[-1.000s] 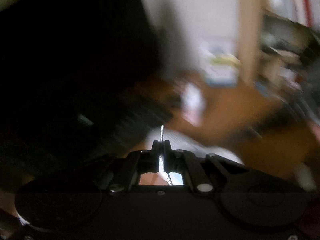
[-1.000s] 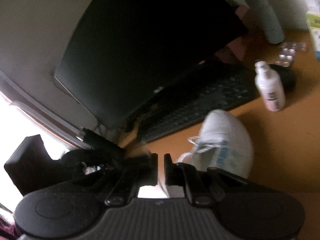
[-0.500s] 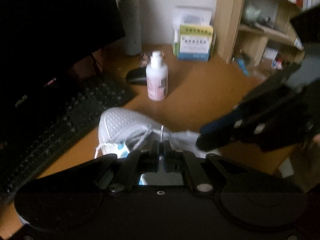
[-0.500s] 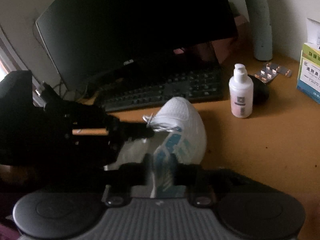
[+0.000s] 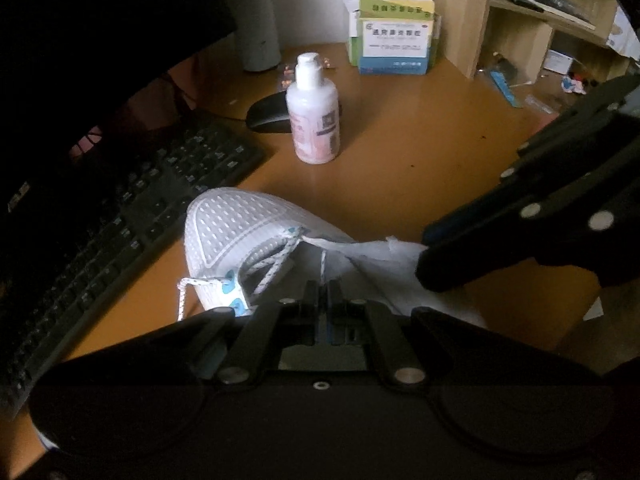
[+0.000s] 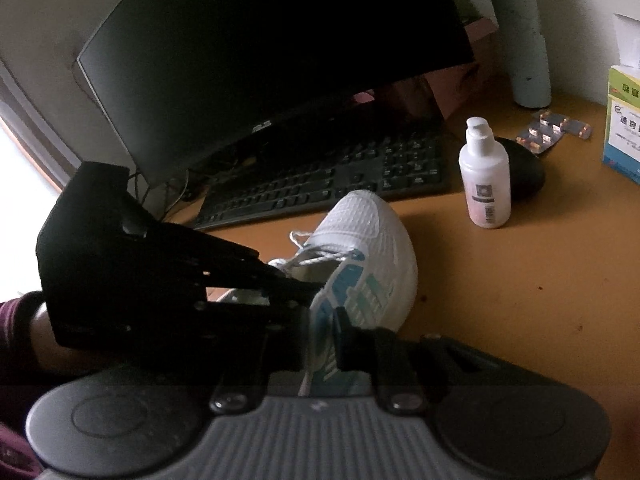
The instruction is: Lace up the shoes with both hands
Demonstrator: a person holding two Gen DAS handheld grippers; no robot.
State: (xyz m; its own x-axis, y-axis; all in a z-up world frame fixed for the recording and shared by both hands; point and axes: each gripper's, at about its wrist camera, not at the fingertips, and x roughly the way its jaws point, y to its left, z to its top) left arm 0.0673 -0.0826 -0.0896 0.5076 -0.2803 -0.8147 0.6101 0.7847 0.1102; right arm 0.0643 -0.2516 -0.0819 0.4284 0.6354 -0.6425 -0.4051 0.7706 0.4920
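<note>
Now left gripper (image 5: 323, 294) jaws clenched on lace (image 5: 322, 264); right gripper (image 6: 322, 334) released beside shoe (image 6: 360, 256); next, thread an eyelet.

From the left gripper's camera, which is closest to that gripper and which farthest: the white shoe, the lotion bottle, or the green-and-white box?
1. White shoe: just ahead of the left gripper.
2. Lotion bottle: mid-desk, beyond the toe.
3. Green-and-white box: farthest, against the back wall, right of the bottle.

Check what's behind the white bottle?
Directly behind the white bottle lies a black mouse, partly hidden by it. Farther back, blister packs and a grey flask.
</note>
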